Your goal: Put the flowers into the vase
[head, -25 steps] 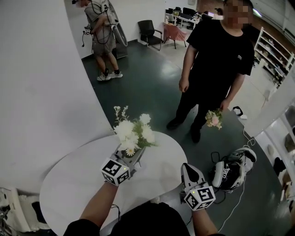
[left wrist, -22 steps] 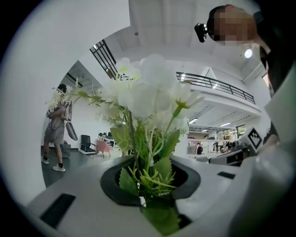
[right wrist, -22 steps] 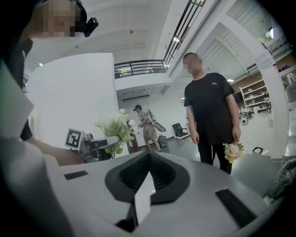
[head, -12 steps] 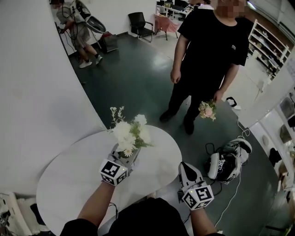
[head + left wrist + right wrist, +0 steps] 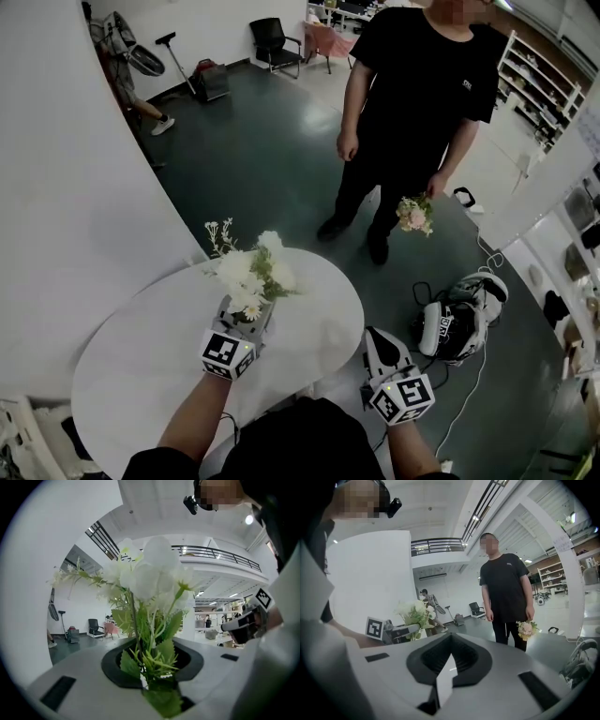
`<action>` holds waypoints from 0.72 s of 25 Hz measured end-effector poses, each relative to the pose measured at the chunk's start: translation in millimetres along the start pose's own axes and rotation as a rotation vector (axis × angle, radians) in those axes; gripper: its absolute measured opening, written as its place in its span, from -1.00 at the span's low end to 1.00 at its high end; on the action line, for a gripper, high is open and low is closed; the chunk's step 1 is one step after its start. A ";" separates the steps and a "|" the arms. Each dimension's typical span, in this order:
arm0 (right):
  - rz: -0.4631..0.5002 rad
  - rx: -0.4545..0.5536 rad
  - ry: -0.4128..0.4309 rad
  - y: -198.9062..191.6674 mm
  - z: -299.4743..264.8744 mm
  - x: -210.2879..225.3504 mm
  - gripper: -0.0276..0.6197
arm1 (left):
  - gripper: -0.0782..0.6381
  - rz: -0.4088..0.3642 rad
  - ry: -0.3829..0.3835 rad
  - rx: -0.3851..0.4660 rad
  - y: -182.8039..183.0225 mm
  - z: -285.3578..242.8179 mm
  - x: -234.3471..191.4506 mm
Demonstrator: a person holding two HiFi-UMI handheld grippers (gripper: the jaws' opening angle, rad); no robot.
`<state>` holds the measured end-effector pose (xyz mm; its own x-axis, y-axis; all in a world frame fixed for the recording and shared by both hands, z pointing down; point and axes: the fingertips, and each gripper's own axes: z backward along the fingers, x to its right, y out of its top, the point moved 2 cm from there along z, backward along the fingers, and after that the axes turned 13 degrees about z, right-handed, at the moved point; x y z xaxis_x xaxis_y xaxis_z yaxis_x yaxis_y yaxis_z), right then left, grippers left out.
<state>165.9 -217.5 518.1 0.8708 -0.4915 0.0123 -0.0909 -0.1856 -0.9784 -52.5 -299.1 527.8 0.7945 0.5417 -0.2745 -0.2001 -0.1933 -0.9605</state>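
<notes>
A bunch of white flowers (image 5: pixel 248 272) with green leaves stands upright over the white round table (image 5: pixel 141 366). My left gripper (image 5: pixel 246 321) is shut on its stems. In the left gripper view the stems and leaves (image 5: pixel 154 667) are pinched between the jaws and the white blooms (image 5: pixel 150 573) rise above. My right gripper (image 5: pixel 377 341) hangs off the table's right edge, jaws together with nothing in them; its tips (image 5: pixel 440 686) meet in the right gripper view. A person in black (image 5: pixel 412 103) holds a small pink bouquet (image 5: pixel 412 214). No vase shows in any view.
A white and black headset (image 5: pixel 457 326) with a cable lies on the dark floor right of the table. A white curved wall (image 5: pixel 66 187) runs along the left. A black chair (image 5: pixel 272 42) stands far back. Shelves (image 5: pixel 539 75) line the right.
My left gripper has sunk a little toward the table with the white flowers still in it. The right gripper shifted slightly. The person at the far back left has slid toward the picture's edge.
</notes>
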 end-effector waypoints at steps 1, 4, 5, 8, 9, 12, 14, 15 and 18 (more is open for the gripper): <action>0.002 -0.003 0.000 0.1 0.1 0.4 -0.85 | -0.44 -0.005 0.004 0.008 0.0 0.6 -0.2; 0.006 -0.010 0.003 -0.3 0.8 2.7 -0.85 | -0.44 -0.015 0.011 0.019 -2.1 1.0 1.8; 0.007 -0.011 0.003 -0.4 1.2 4.2 -0.85 | -0.44 -0.015 0.014 0.021 -3.3 0.8 2.6; 0.008 -0.011 0.001 0.7 1.0 7.2 -0.85 | -0.43 -0.015 0.028 0.032 -5.6 1.8 2.4; 0.009 -0.010 0.000 1.0 0.4 7.1 -0.85 | -0.43 -0.016 0.034 0.038 -6.1 3.4 1.1; 0.013 -0.010 0.000 -1.8 -1.0 7.6 -0.85 | -0.43 -0.013 0.052 0.050 -10.9 7.7 -3.3; 0.014 -0.016 -0.001 -2.8 -1.0 8.6 -0.85 | -0.43 -0.018 0.064 0.050 -15.0 8.7 -4.1; 0.015 -0.017 -0.001 -3.0 -0.7 9.6 -0.85 | -0.43 -0.021 0.072 0.049 -15.8 8.7 -3.6; 0.021 -0.011 -0.004 -1.8 0.7 13.7 -0.85 | -0.43 -0.017 0.081 0.050 -23.5 7.1 -2.9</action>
<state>178.3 -223.3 519.9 0.8707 -0.4917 -0.0095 -0.1149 -0.1846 -0.9761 -54.2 -290.3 550.9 0.8411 0.4766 -0.2557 -0.2129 -0.1429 -0.9666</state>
